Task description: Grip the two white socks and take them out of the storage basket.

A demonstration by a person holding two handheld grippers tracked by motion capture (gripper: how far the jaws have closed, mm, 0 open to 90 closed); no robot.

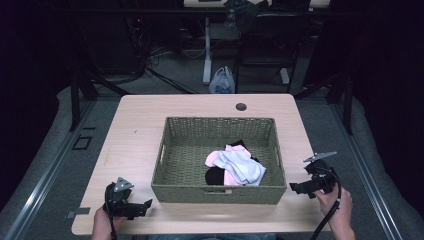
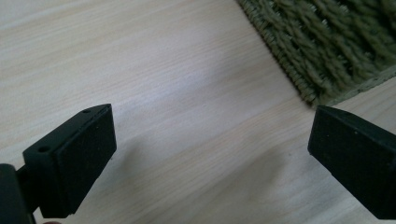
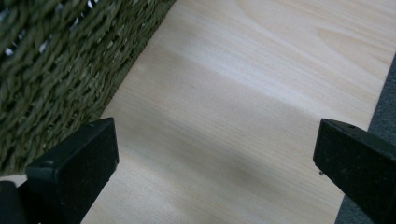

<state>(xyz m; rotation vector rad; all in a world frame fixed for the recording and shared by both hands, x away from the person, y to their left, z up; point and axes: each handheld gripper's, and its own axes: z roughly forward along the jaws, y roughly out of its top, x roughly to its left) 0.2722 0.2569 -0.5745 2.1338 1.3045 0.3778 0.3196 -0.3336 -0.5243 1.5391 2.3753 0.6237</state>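
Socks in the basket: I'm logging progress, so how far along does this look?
Done: nothing visibly; pink, white and black socks lie piled in the woven basket. In hand: nothing; left gripper and right gripper are open, empty, flanking the basket over the table. Left: any sock handling.

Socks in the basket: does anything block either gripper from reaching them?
Only the basket's wall. The socks lie inside, and both the left gripper and right gripper sit open outside it at table level. From above, nothing covers the socks.
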